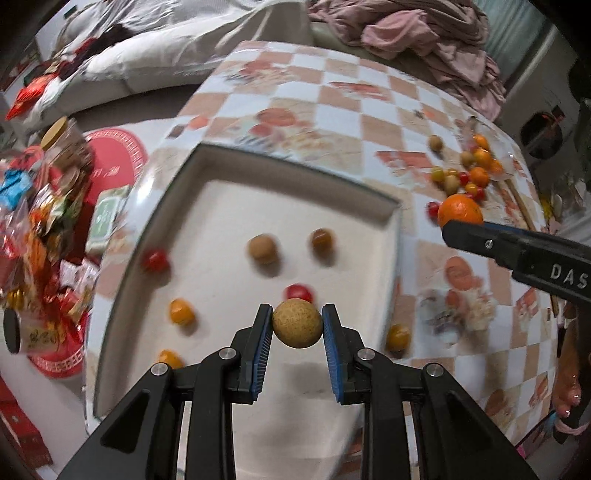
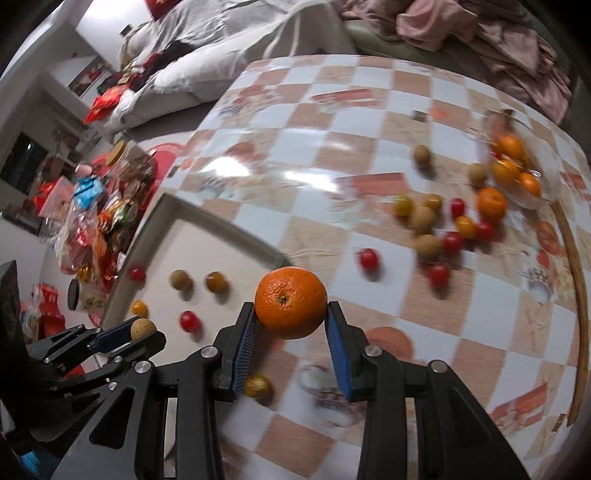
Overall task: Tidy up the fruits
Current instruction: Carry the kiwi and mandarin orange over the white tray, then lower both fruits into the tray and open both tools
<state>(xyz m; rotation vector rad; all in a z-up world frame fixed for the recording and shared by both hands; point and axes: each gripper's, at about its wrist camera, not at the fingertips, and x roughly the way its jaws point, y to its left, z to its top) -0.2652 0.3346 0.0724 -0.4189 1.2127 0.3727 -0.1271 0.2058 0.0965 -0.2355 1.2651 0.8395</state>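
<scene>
My left gripper (image 1: 297, 323) is shut on a tan longan (image 1: 297, 324) and holds it above the white tray (image 1: 295, 173); it also shows in the right wrist view (image 2: 142, 328). The tray holds two longans (image 1: 262, 249), red cherry tomatoes (image 1: 298, 291) and small orange tomatoes (image 1: 181, 311). My right gripper (image 2: 291, 314) is shut on an orange mandarin (image 2: 291, 301), above the table just right of the tray's corner (image 2: 273, 258); the mandarin also shows in the left wrist view (image 1: 460, 210). Loose fruit (image 2: 439, 221) lies on the table to the right.
A clear bowl (image 2: 543, 195) with mandarins stands at the table's far right. A yellow tomato (image 2: 257, 386) lies beside the tray. The checkered tablecloth (image 2: 295, 129) covers the table. Snack packets (image 1: 44, 221) pile up on the floor at left. A sofa with clothes (image 1: 424, 33) is behind.
</scene>
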